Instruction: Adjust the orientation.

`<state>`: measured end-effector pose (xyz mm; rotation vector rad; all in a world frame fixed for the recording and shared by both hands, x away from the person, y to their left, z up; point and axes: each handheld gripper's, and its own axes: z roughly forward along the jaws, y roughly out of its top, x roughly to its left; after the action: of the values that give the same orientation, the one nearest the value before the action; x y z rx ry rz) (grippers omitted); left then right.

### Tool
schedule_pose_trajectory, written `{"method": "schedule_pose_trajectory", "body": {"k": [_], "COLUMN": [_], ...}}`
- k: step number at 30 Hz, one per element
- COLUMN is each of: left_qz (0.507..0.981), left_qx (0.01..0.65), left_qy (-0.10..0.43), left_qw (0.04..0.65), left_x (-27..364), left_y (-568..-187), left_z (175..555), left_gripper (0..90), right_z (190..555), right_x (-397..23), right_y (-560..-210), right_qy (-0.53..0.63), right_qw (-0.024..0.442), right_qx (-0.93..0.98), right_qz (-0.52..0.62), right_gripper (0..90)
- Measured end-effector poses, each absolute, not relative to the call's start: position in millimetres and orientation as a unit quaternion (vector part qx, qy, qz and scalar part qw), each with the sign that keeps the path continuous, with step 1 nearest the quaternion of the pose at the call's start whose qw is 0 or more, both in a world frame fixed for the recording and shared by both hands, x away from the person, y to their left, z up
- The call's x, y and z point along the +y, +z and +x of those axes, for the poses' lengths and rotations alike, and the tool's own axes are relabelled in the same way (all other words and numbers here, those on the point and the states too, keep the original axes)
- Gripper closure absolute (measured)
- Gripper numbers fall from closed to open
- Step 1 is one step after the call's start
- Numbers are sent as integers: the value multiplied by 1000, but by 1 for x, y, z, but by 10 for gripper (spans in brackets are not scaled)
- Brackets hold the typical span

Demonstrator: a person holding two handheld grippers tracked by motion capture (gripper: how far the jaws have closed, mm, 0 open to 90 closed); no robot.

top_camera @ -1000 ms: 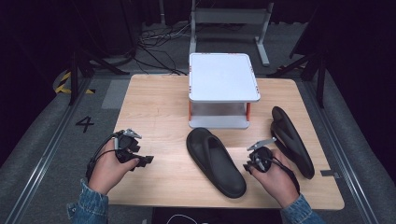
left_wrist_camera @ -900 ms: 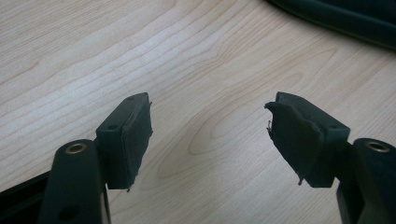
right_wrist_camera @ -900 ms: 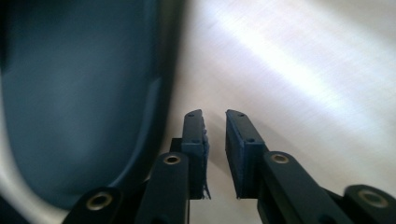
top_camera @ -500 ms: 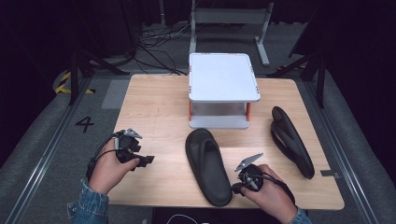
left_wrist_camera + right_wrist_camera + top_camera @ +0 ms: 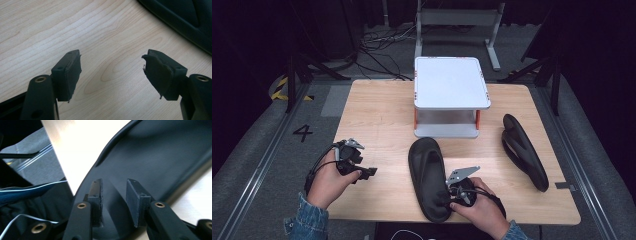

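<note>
A black sandal (image 5: 428,177) is laid lengthwise on the wooden surface (image 5: 377,110), its toe end toward a white stand (image 5: 451,82) and its heel end at the near edge. The right gripper (image 5: 451,196) is held over that heel end by the right hand (image 5: 479,210). In the right gripper view the jaws are seen parted by a narrow gap just above the sandal (image 5: 155,157); they have just been opening, and it cannot be told whether the pads touch the sole. No part of the sandal is pinched between them. The left gripper (image 5: 371,171) is held by the left hand (image 5: 328,182) low over the bare surface, well to the left of the sandal. In the left gripper view its jaws are seen spread wide, with only wood grain (image 5: 105,37) between them and an edge of the sandal (image 5: 180,17) at the upper right. A second sandal (image 5: 523,150) is laid at the right side of the surface, well apart from both grippers, angled with one end near the stand. A denim sleeve (image 5: 302,220) is visible at the left wrist.
</note>
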<state>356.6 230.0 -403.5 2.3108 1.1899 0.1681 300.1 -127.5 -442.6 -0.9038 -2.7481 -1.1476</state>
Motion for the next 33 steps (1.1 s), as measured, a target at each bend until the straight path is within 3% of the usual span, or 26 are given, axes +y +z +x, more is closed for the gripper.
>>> {"method": "schedule_pose_trajectory", "body": {"k": [2, 7, 17, 26, 33], "left_qz": [856, 856, 857, 855, 850], "left_qx": [440, 440, 438, 444, 454], "left_qy": [64, 60, 60, 60, 60], "left_qw": [264, 265, 265, 261, 261], "left_x": [231, 230, 226, 232, 240], "left_y": [-403, -404, -404, -406, -406], "left_z": [357, 358, 362, 357, 350], "left_gripper": [302, 302, 302, 302, 301], "right_z": [303, 323, 340, 349, 358], "right_x": [-132, -183, -268, -321, -345], "right_y": [-438, -405, -370, -361, -367], "right_qy": [-371, -390, -382, -348, -326], "right_qw": [2, -104, -214, -237, -229], "right_qx": [-880, -847, -788, -765, -760], "right_qz": [-295, -346, -433, -488, -513], "right_gripper": [656, 602, 530, 482, 441]}}
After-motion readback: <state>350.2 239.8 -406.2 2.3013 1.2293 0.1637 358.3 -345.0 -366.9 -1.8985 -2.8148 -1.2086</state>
